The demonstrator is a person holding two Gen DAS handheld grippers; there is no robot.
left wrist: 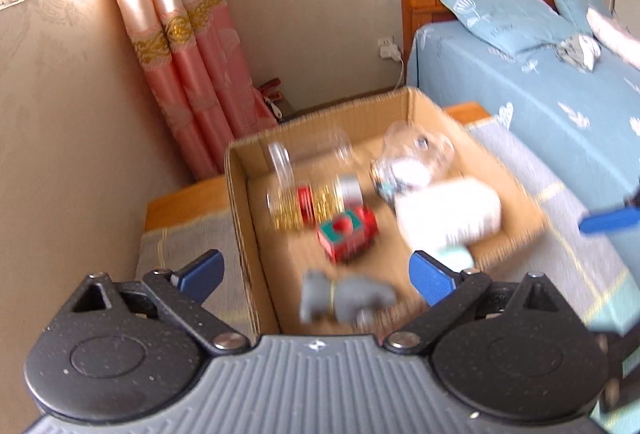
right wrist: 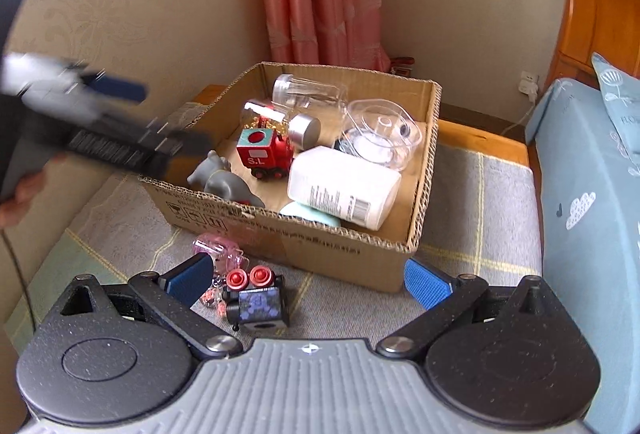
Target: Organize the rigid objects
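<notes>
In front of box (right wrist: 320,242), on mat: dark toy (right wrist: 260,304) lying sideways, just ahead of right tongs (right wrist: 308,280), spread apart, empty. Left tongs (left wrist: 316,276) also apart, above box, farther off.

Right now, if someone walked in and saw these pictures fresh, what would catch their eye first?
Probably the open cardboard box on the grey mat, crowded with a red toy train, a grey elephant figure, clear jars and a white bottle lying on its side. Next, the small toys left outside it, a pink clear one and a dark block with red knobs, right before the open right gripper.
</notes>
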